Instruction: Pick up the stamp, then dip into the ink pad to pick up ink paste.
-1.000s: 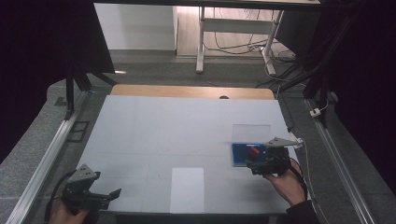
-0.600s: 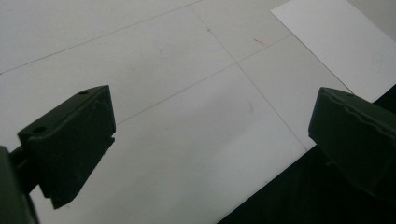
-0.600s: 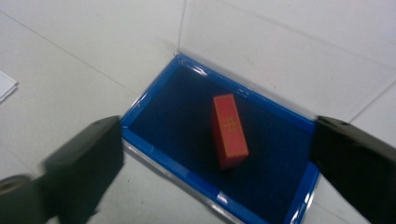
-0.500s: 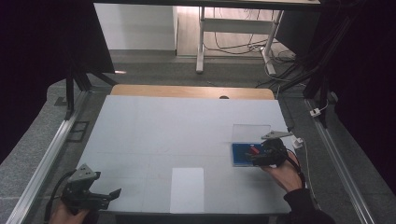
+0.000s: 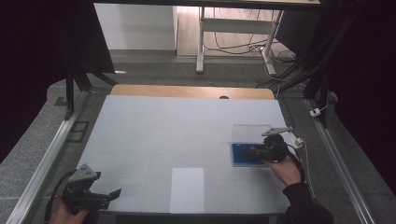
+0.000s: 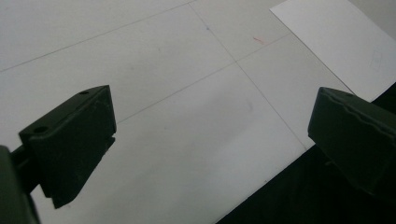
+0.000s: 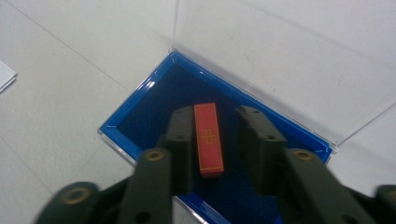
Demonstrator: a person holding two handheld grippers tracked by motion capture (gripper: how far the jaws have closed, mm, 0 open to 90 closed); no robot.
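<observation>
An open case with a blue lining (image 7: 140,116) lies flat on the white table, its clear lid (image 7: 280,56) folded back. A small red block (image 7: 208,137) with a gold cross mark rests inside it. My right gripper (image 7: 215,114) reaches down into the case, and its jaws have just been closing with the red block between them. The left jaw sits against the block and a narrow gap of blue shows at the right jaw. In the high view this gripper (image 5: 256,151) is over the blue case (image 5: 243,158) at the right. My left gripper (image 5: 114,193) stands open at the near left corner, nothing between its jaws.
A white sheet of paper (image 5: 187,189) lies near the front edge at the middle, and also shows past the left gripper (image 6: 210,140) as white sheet (image 6: 336,42). The white table mat (image 5: 163,126) ends at a wooden strip (image 5: 191,91) at the back. Metal rails run along both sides.
My right gripper has moved a little left and forward over the blue case and lowered into it. The left hand and gripper stayed put.
</observation>
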